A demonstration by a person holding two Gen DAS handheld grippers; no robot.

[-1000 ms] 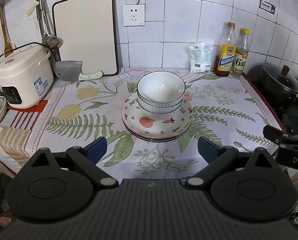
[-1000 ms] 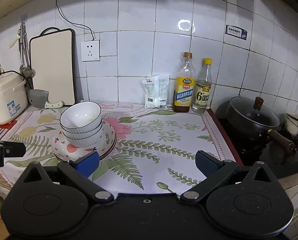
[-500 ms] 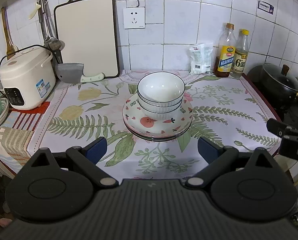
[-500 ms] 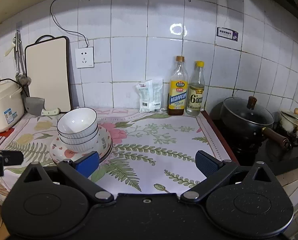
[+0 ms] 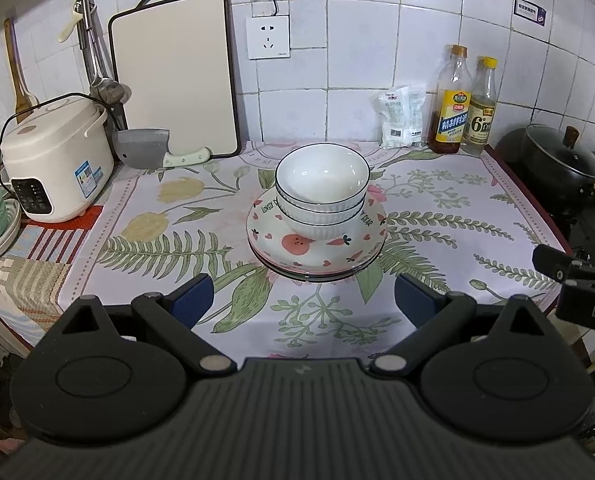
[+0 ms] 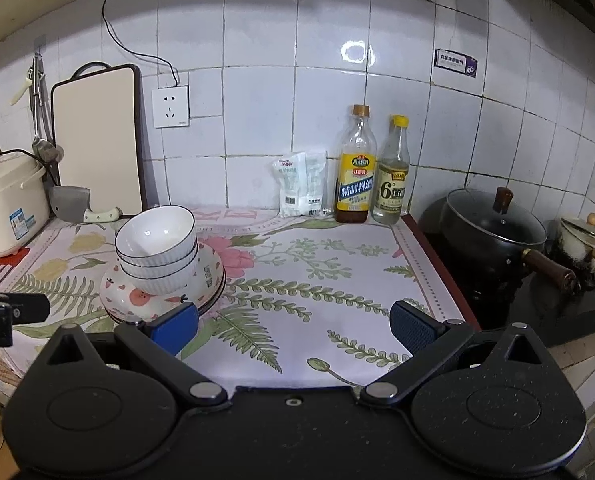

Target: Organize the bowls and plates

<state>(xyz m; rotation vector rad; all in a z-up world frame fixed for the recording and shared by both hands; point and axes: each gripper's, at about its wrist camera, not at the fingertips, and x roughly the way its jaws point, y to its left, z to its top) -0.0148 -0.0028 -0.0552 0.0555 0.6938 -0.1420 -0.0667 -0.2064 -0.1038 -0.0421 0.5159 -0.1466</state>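
1. We have the left gripper (image 5: 299, 298) spread wide with nothing between its blue pads; it hangs over the near edge of the counter, short of the dishes.
2. The right gripper (image 6: 293, 328) is likewise wide apart and empty. Its left pad (image 6: 174, 327) overlaps the plate rim in the right wrist view, but we can't tell if it touches.
3. Straight ahead of the left gripper sit the bowls (image 5: 321, 190), three white ones nested, on top of the plates (image 5: 317, 244), a strawberry-print stack. For the right gripper the whole pile is ahead and off to its left.
4. To our eye the stack looks already tidy, so the likely risk is disturbing it. A bump from either pad on the plate rim could slide the pile on the floral cloth (image 5: 437, 208).
5. The top bowl looks slightly tilted in the right wrist view. Pinching only its thin rim could let it slip or drag the bowl beneath up with it.
6. Lifting plates with bowls on board risks the bowls toppling.
7. Farther out, left of the left gripper: cleaver (image 5: 145, 154) and rice cooker (image 5: 55, 160). A wide swing there could hit them.
8. Far right of the right gripper: bottles (image 6: 355, 168) and black pot (image 6: 493, 232), both knock hazards.
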